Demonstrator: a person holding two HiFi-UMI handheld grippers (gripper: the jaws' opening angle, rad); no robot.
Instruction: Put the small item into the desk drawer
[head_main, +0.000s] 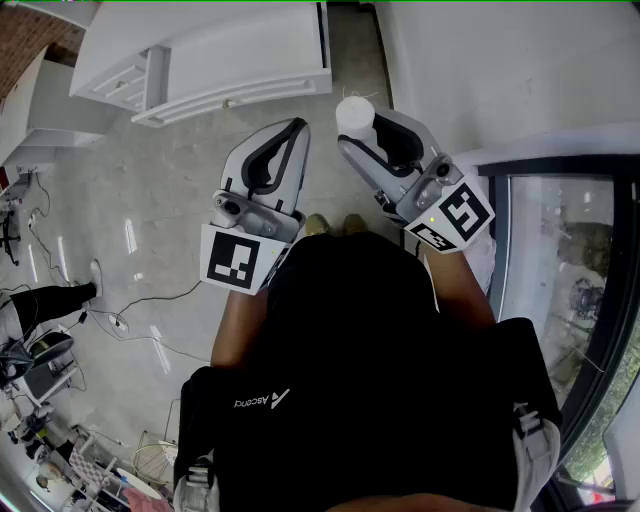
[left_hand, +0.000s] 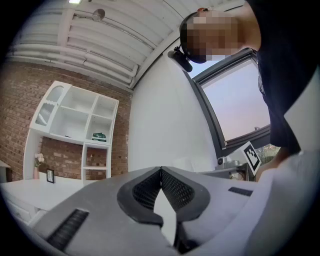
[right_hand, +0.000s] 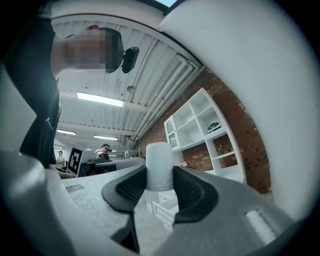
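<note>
Head view: you stand w/ both tools raised in front of you. White desk (head_main: 240, 55) is ahead, across a strip of pale glossy floor (head_main: 150, 190).

Right gripper (head_main: 368, 132) pinches the small white cylinder (head_main: 353, 110). Right gripper view shows black ribbed pads (right_hand: 127, 187) pressed on its sides, cyl upright, top half poking above the jaws. Grip sits low on the body, prob. to keep it steady in carry.

Left gripper (head_main: 292, 128) carries nothing. Its tips are pressed together at the front w/ only a sliver of gap behind them. Likely kept free for the drawer.

Edges/room:
- Desk's pull-out drawer (head_main: 125, 78) looks open at the desk's left end, well apart from the cyl and off to your left.
- Floor between you & desk is bare. Thin cable (head_main: 150, 300) lies to your left.
- Dark-framed window (head_main: 560, 250) is near on your right, so swing room is leftward.
- Drawer rim is the edge to clear. Approach from above, I'd judge.
</note>
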